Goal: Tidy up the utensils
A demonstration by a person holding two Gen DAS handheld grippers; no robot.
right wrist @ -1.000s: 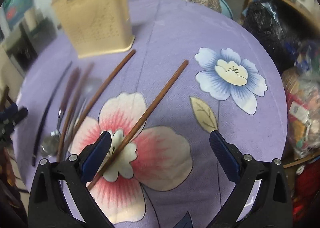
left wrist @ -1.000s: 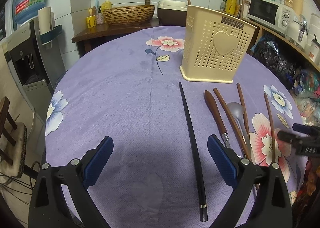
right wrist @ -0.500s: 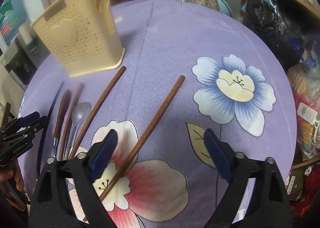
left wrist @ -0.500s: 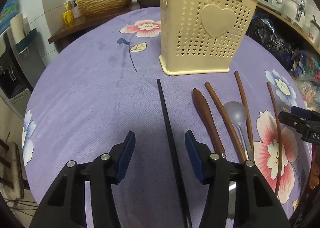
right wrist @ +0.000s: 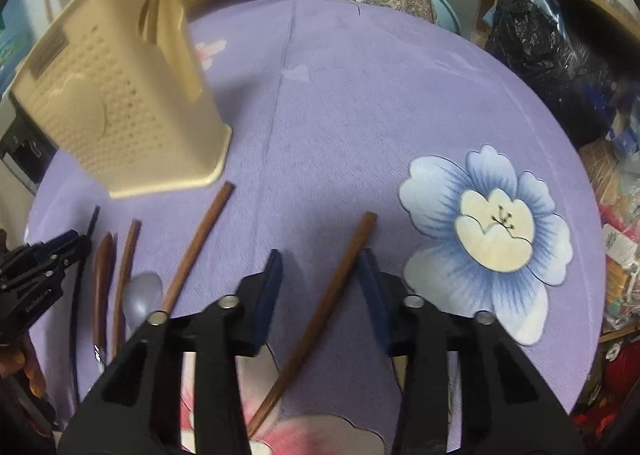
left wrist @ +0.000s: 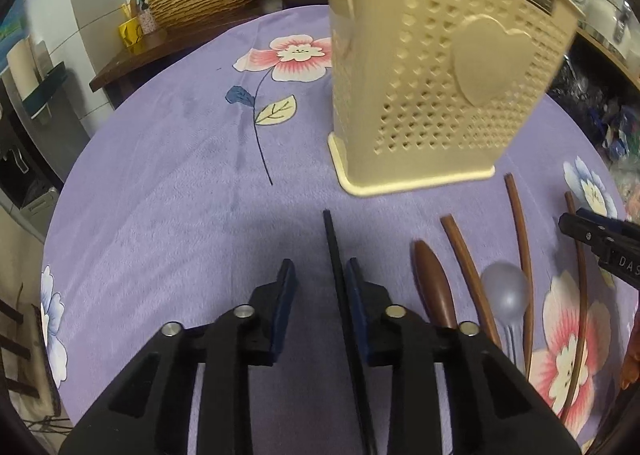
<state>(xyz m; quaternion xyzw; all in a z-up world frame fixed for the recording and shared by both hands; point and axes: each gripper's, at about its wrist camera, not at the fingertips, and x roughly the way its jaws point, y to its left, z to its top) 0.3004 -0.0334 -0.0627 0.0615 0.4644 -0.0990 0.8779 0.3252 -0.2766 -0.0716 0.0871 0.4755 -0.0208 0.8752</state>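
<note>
Closing both sets of fingers on chopsticks beside the holder.

Spread with a purple floral cloth, the surface point(left wrist: 168, 215) carries the cream perforated utensil holder point(left wrist: 432, 87) at about one o'clock in the left wrist view, standing upright so the sticks can likely be dropped in from above. Below it, toward four o'clock, the loose utensils lie roughly side by side: brown chopsticks, a wooden-handled piece point(left wrist: 434, 287) and a grey spoon point(left wrist: 505, 291). The left gripper point(left wrist: 316, 287) has just been closing around the black chopstick point(left wrist: 334, 251); its right finger touches the stick, the left stands clear, so no grip yet. The right gripper point(right wrist: 320, 279) has likewise been closing astride a brown chopstick point(right wrist: 340, 275), gaps showing both sides.
</note>
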